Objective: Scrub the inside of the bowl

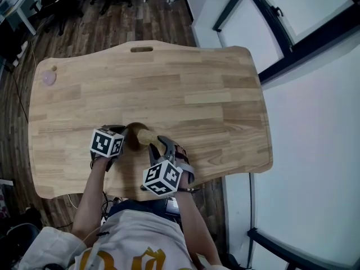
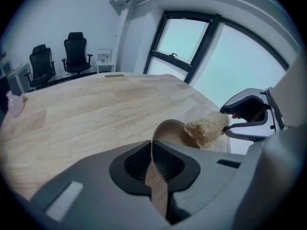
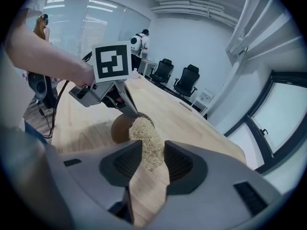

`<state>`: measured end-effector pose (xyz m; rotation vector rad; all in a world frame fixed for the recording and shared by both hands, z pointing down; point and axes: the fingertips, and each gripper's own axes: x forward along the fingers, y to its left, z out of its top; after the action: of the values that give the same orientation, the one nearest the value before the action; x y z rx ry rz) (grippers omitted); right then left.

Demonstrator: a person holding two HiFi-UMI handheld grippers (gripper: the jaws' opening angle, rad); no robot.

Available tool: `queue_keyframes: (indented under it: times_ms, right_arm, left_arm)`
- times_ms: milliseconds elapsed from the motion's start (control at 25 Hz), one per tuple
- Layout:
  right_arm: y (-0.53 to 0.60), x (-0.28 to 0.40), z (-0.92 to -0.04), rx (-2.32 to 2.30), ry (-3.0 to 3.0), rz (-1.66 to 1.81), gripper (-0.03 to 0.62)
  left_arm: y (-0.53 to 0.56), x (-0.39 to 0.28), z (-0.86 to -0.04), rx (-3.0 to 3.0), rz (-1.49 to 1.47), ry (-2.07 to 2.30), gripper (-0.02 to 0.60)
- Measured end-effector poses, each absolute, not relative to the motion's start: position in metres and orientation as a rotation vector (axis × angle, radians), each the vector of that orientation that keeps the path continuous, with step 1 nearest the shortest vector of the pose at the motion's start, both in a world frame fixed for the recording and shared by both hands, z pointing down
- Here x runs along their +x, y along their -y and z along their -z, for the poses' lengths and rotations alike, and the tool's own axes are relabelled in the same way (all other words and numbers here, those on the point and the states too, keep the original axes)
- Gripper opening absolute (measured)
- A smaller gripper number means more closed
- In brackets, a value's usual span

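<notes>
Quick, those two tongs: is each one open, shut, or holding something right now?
Left tongs: closed on the rim of the bowl.
Right tongs: closed on the scrubbing pad.

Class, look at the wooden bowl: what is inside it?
The loofah scrubber, held in the right tool, dips into the bowl, whose visible inner wall looks bare. The scrubber and the left tool on the rim hide the bottom.
</notes>
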<state>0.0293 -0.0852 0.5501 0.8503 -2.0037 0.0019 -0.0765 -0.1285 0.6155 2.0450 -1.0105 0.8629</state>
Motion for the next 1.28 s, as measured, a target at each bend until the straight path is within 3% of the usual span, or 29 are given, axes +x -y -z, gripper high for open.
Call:
queue_keyframes:
  times_ms: [680, 1280]
  right_arm:
    - [0.099, -0.005, -0.525, 0.809, 1.952, 0.261, 0.130]
    - [0.094, -0.012, -0.553, 0.634, 1.773, 0.484, 0.120]
  left_arm:
    - [0.137, -0.078, -0.583, 2.137, -0.976, 1.139, 0.017]
    - [0.129, -0.053, -0.566, 2.210, -0.917, 1.067, 0.022]
